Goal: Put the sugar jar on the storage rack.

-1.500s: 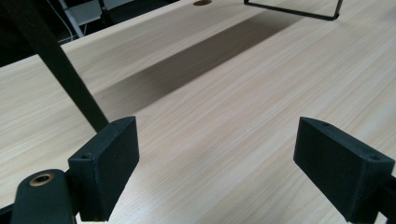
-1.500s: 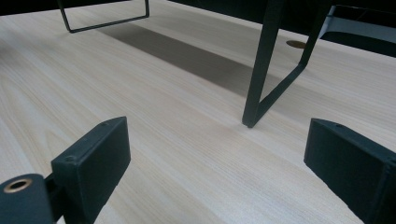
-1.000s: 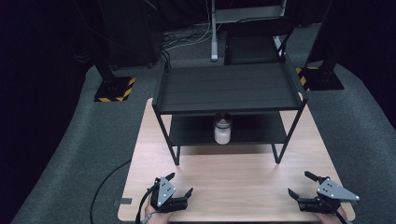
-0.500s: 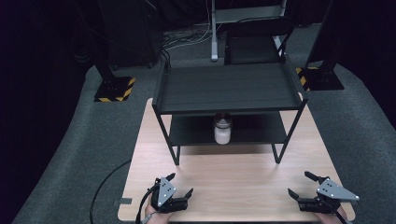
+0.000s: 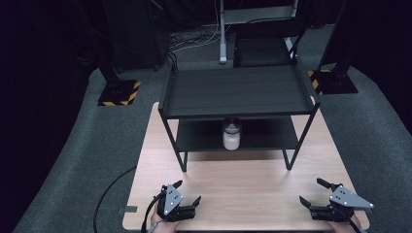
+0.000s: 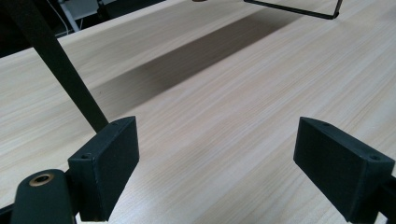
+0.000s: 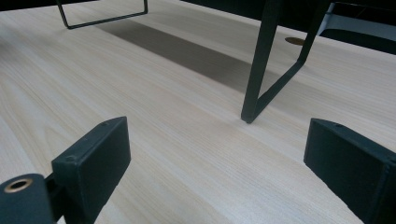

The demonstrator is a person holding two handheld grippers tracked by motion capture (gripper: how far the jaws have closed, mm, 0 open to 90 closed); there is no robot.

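Jar waits on the lower shelf, both hand-held grippers empty

Jar, white with a pale lid, stands upright near the middle of the lower shelf of a black rack, under the rack's top tray. The rack sits on the far half of the wooden table. The left hand-held gripper and the right hand-held gripper rest at the near edge, well apart from the jar, each with jaws spread wide and nothing between them. Reaching well likely means coming in low and level between the rack's front legs, staying clear of the top tray, and closing on the jar's body rather than its lid.
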